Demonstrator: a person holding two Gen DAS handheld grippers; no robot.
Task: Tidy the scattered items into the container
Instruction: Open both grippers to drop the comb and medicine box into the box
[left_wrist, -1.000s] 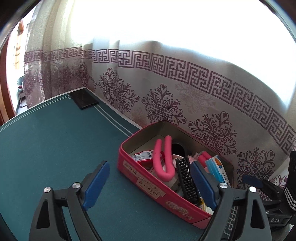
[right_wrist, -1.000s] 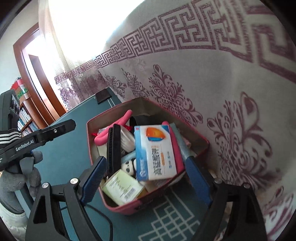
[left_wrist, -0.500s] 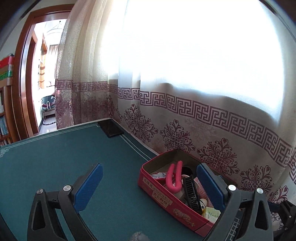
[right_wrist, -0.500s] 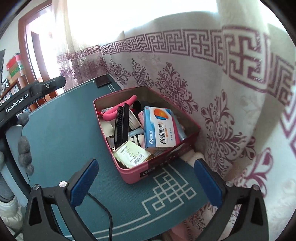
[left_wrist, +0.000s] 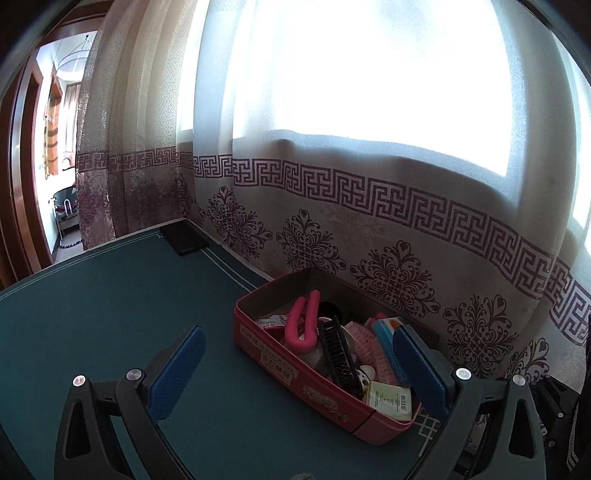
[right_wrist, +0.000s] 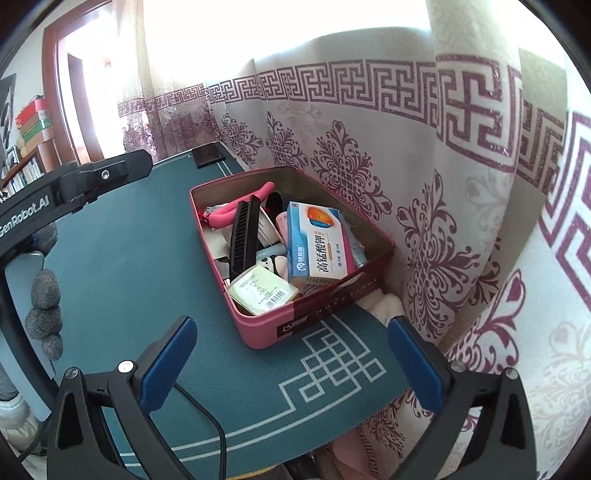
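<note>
Left wrist view, from left to right: the bare green table (left_wrist: 110, 314) fills the left side, a dark flat object (left_wrist: 183, 239) lies alone at its far corner by the curtain (left_wrist: 369, 221), and the left hand-held gripper (left_wrist: 301, 369) stands wide with nothing between its blue pads. The pink container (left_wrist: 325, 398) sits ahead and right of that gripper's centre line, its near long wall running diagonally from upper left to lower right; the right pad overlaps the box's near right end in the picture, though I judge it to be above it rather than touching.

Right wrist view, left to right: the other gripper's black frame and a grey-gloved hand (right_wrist: 44, 295) are at the left edge, then open table, then the container (right_wrist: 295, 325) ahead and between the pads of the right hand-held gripper (right_wrist: 291, 365), which is also spread wide and empty. The box's long axis runs away from this camera toward the curtain. Inside are a pink bent tool (right_wrist: 236, 210), a black comb (right_wrist: 245, 236) on edge, a blue-and-white medicine box (right_wrist: 317, 247) and a yellowish carton (right_wrist: 262, 290).

Judgement: no loose item shows on the table except the far dark object, which may not belong to the task. The right hand looks nearer the container and squarer to it.
</note>
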